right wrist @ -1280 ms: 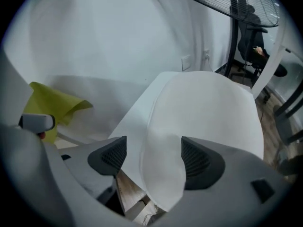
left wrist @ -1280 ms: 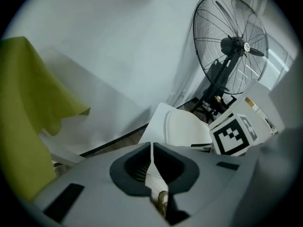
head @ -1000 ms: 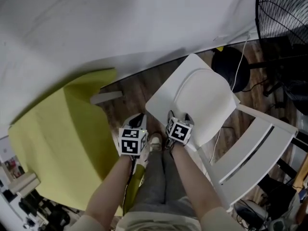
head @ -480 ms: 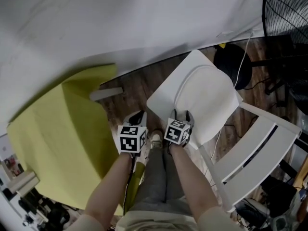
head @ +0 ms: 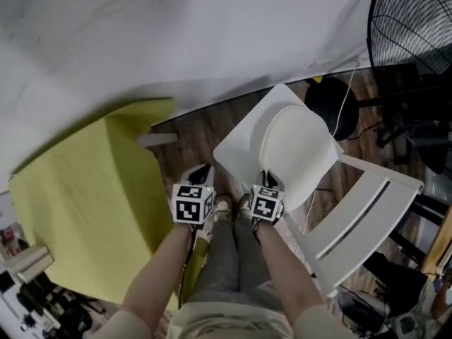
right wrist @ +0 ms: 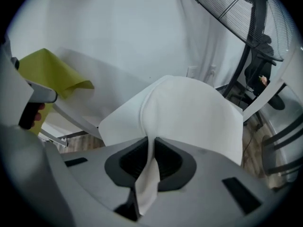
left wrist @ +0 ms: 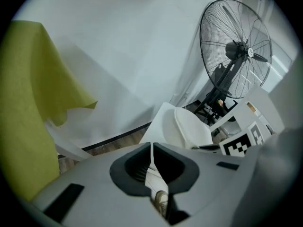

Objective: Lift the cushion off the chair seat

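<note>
- Left of the chair (head: 367, 210) hangs a yellow drape (head: 78, 217). Beyond the chair is a white sheet (head: 176, 34), and a fan (head: 413, 20) stands to its right.
- The cushion (head: 296, 150) lies on the chair's seat. My right gripper (head: 270, 182) is at its front edge, jaws pinching the fabric.
- My left gripper (head: 200, 174) hangs just left of the chair's front corner — jaws together, empty.
- The fan is cut off at the frame.

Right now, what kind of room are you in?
Probably a workshop or studio: there's a big fan, a hanging white sheet, and cables over the wood floor.
</note>
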`<state>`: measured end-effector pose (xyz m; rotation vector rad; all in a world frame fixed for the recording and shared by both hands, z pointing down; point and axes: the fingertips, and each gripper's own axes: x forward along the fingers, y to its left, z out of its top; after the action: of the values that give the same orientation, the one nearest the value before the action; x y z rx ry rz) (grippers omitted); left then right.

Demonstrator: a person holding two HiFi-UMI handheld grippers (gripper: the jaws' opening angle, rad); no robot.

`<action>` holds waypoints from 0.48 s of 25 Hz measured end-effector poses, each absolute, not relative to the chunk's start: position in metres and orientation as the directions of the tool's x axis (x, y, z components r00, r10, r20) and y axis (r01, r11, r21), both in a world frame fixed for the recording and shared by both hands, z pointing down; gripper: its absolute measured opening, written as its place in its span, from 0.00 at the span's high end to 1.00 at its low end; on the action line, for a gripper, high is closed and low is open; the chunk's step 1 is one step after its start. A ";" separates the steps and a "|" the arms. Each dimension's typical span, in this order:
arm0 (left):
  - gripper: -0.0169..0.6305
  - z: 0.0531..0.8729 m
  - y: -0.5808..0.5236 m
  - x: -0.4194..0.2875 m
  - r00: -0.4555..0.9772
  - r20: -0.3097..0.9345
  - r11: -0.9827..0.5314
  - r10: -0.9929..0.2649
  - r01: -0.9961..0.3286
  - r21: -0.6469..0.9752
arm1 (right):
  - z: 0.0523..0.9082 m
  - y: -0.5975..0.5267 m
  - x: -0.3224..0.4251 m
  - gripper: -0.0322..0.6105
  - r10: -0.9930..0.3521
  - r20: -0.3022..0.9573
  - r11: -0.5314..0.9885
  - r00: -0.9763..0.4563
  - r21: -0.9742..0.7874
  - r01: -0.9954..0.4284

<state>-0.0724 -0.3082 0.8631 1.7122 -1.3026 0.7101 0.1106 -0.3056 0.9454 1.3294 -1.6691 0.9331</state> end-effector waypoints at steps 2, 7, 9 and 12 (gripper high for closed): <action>0.92 0.853 -0.309 -0.073 0.299 0.823 -0.099 -0.483 -0.952 0.288 | 0.927 -0.306 0.117 0.86 -0.425 0.894 0.185 -0.142 -0.068 -0.980; 0.92 0.816 -0.304 -0.078 0.308 0.804 -0.105 -0.509 -0.949 0.297 | 0.868 -0.313 0.130 0.86 -0.510 0.845 0.198 -0.161 -0.067 -0.978; 0.92 0.800 -0.302 -0.079 0.309 0.797 -0.110 -0.519 -0.949 0.297 | 0.842 -0.317 0.136 0.86 -0.540 0.826 0.197 -0.164 -0.065 -0.978; 0.92 0.776 -0.302 -0.082 0.306 0.787 -0.119 -0.536 -0.950 0.289 | 0.807 -0.323 0.141 0.86 -0.578 0.798 0.188 -0.172 -0.075 -0.979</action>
<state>-0.0821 -0.3018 0.7761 1.7753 -1.3381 0.6538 0.1412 -0.3232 0.8068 1.4598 -1.8360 0.8150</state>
